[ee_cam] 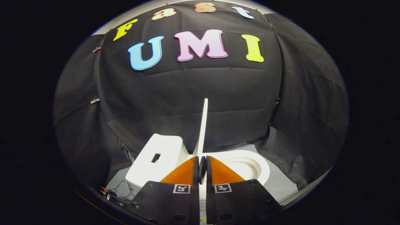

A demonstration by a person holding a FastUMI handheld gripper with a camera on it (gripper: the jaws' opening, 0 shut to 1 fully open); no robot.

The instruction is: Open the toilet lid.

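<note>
Gripping upright lid point(203, 125), jaws closed.

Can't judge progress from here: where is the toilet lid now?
The toilet lid stands upright, edge-on, just ahead of the gripper, between the tank and the bowl.

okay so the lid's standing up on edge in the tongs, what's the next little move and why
Probably ease the lid a bit further toward the tank, then release. The tongs are shut on the lid's lower edge, it stands about upright, and the bowl is already uncovered, so only resting it back seems left.
</note>
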